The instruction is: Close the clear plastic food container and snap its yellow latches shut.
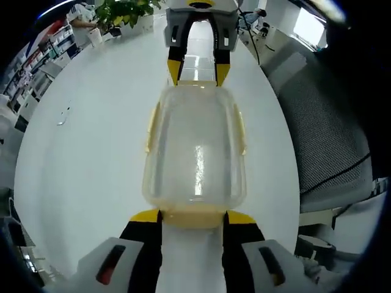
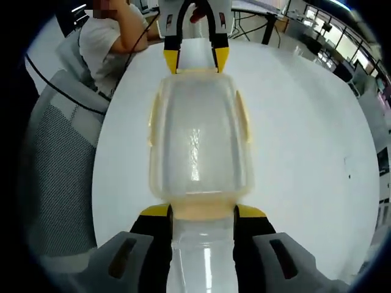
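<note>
**Lid on, end latches next**

My left gripper (image 1: 192, 218) has its jaws spread about as wide as the end of the container (image 1: 194, 152), one yellow tip at each near corner, with the near end latch (image 1: 194, 217) between them. I cannot tell whether the tips are pressing on the plastic or only resting beside it. My right gripper (image 2: 203, 213) stands the same way at the opposite end: jaws wide apart, tips at the corners, its near latch (image 2: 203, 210) in the gap between them. Neither has anything clamped, as far as I can see.

The container sits on the white table (image 1: 91, 134), lying lengthwise between my two grippers, so each one appears at the far end in the other's view. A mesh chair (image 1: 324, 134) stands at the table edge.

I judge the lid to be already seated on the base, since the top looks flush all round. The side latches (image 1: 151, 125) seem to lie flat against the walls, though the clear plastic makes that hard to confirm. What I think is left is pushing down the two end latches.
</note>
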### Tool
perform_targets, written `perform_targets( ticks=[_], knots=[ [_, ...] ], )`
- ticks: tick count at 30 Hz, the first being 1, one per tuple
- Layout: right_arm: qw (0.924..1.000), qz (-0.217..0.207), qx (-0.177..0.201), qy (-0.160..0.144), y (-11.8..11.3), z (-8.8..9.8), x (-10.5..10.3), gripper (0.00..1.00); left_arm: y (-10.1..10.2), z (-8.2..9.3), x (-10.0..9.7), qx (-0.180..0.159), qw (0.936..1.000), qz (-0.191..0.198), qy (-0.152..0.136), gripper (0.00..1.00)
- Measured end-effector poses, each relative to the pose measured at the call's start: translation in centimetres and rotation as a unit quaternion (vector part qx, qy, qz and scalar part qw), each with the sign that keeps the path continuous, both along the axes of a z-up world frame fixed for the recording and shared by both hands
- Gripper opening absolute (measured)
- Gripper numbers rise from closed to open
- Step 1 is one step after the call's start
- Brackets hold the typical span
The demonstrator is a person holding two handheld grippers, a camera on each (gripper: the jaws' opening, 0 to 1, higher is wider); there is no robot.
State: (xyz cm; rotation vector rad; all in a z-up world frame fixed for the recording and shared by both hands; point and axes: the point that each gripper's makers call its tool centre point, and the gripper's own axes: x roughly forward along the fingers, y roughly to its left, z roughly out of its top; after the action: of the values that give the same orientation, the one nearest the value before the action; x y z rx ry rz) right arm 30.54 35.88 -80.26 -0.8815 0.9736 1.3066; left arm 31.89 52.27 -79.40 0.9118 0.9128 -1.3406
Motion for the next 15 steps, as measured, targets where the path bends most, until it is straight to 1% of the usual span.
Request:
perform_targets(
  ticks=[6,12,15],
  knots=[
    [0.9999,0.0,-0.001,-0.01,-0.3,1.6,0.3,0.35,-0.4,1.4,0.2,-0.001,1.0,0.003,-0.004,0.32],
    [0.9999,-0.003,-0.002,-0.015,-0.6,2.6,0.6,0.35,-0.7,3.0,0.6,-0.002,0.9999,0.0,-0.011,0.32],
    [0.9999,-0.003,0.001,-0.016,-0.8,3.3,0.6,0.35,-0.8,3.4,0.5,0.0,0.9999,0.0,-0.01,0.32]
  ],
)
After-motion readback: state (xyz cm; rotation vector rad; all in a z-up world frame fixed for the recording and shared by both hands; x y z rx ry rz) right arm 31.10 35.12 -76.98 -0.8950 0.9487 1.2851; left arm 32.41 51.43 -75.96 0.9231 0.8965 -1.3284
